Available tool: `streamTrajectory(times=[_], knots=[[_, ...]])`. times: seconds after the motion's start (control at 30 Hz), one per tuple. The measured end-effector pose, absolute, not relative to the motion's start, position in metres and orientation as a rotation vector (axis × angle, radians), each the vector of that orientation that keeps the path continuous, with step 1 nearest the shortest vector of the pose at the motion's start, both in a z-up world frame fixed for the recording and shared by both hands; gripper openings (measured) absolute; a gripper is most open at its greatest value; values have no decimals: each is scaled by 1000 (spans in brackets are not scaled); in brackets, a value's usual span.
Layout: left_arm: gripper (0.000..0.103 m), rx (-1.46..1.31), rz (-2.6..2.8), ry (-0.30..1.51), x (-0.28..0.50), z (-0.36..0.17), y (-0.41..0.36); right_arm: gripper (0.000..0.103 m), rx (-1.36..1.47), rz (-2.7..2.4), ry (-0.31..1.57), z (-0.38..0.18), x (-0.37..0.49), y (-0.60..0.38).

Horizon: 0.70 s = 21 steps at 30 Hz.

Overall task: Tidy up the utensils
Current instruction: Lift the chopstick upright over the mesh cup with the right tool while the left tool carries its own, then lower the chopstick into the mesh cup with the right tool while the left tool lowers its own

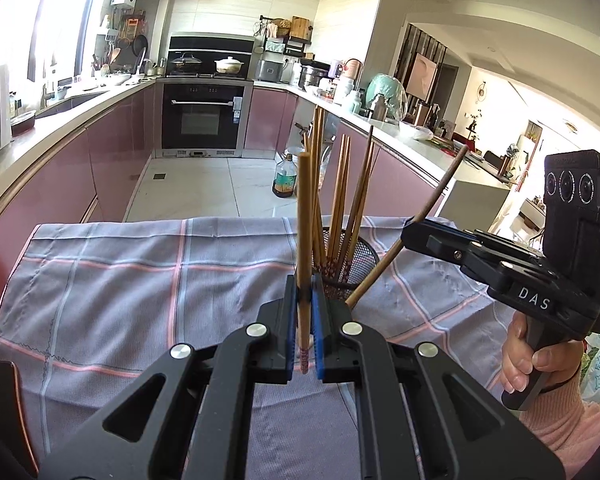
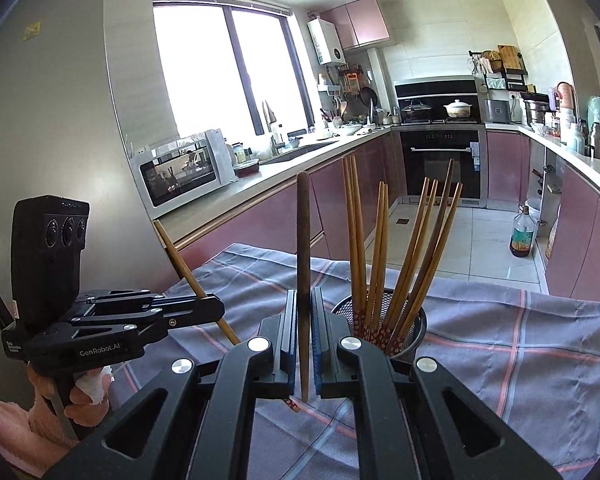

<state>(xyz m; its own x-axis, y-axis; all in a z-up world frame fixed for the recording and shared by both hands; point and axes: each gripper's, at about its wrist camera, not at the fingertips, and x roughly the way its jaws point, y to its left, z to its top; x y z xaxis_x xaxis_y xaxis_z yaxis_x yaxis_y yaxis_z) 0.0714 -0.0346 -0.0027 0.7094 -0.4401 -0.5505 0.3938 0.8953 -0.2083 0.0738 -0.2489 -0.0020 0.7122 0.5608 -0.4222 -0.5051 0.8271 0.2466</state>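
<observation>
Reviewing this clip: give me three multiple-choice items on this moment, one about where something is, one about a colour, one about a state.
1. Where does the mesh holder with chopsticks stand?
A. On the checked cloth
B. On the floor
C. In the sink

2. What colour are the pads inside the left gripper?
A. Red
B. Blue
C. White

3. What is the right gripper doing?
A. Open and holding nothing
B. Shut on a spoon
C. Shut on a dark chopstick

Answers:
1. A, the holder sits on the grey cloth with pink lines.
2. B, the left wrist view shows blue pads on either side of the light chopstick that it grips.
3. C, the right wrist view shows the dark chopstick pinched upright between the closed fingers.
</observation>
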Motion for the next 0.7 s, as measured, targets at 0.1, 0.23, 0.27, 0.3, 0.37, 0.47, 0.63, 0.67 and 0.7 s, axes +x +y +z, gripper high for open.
streamTrajectory(times=[0.1,0.23,0.27,0.3,0.37,0.47,0.63,0.67,0.7], knots=[[7,-75,-465,619,74,3,-36,5,111,588,486,5,75,-251],[7,-70,-470,599,74,11,-37,5,104,582,462,13,76,-254],[7,-70,-472,594,75,13,-38,5,103,580,457,15,76,-256],[7,-69,-474,590,75,15,-39,5,102,580,453,16,76,-257],[7,-67,-477,581,76,20,-40,5,101,576,445,19,77,-259],[7,-65,-482,570,77,27,-43,5,101,574,440,21,78,-260],[7,-60,-480,550,80,34,-45,5,100,573,433,23,76,-259],[7,-59,-480,547,80,36,-46,5,99,572,431,25,77,-259],[7,-59,-481,544,81,37,-46,5,99,573,427,26,77,-259]])
